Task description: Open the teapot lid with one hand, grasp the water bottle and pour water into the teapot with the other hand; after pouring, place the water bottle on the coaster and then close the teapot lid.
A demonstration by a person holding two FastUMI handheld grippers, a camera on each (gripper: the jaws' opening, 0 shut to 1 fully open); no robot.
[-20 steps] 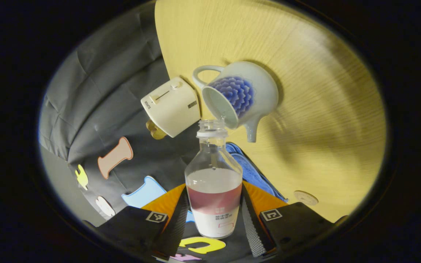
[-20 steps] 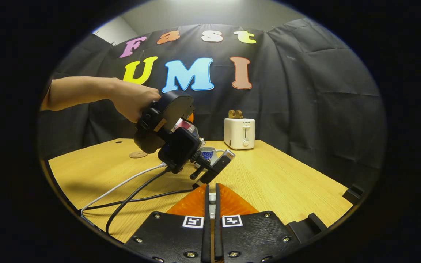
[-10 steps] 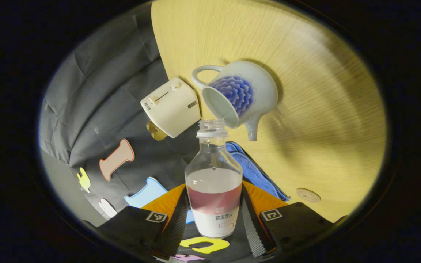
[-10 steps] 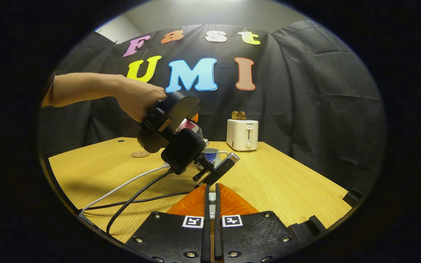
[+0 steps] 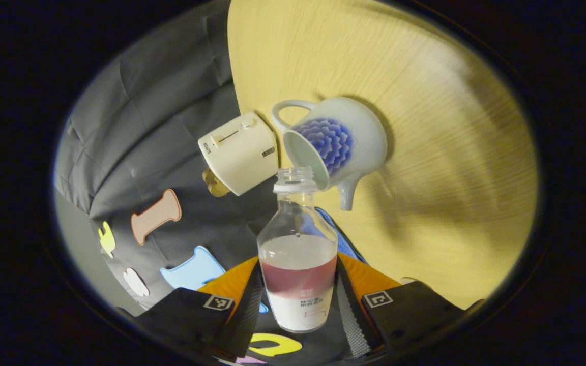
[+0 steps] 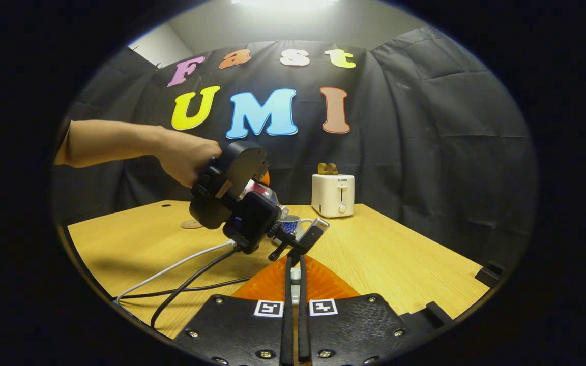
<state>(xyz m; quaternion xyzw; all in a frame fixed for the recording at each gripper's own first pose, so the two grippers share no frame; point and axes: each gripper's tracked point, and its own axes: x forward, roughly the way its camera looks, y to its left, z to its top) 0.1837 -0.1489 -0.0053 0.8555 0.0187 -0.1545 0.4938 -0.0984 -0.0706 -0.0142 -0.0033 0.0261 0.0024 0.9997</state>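
Teapot (image 5: 341,140) water-filling is the step in hand: the water bottle (image 5: 298,259) is gripped low on its body between the two fingers of the left claw (image 5: 298,300), straight ahead of it, with the bottle's open mouth at the rim of the lidless teapot just beyond. The bottle is tipped over, to judge by the slanted tabletop (image 5: 425,127), and water is seen in its lower half. To pour well, the mouth should be kept over the teapot's opening rather than its rim, and the tilt raised slowly so that the stream is not thrown past the far wall or onto the blue cloth (image 5: 346,241) lying to the right of the bottle's neck. The right claw (image 6: 293,315) is nearly closed, a narrow slit left between its fingers; a small pale thing is glimpsed in that slit, perhaps the lid, though this cannot be told. It is held back from the teapot, clear of the pour.
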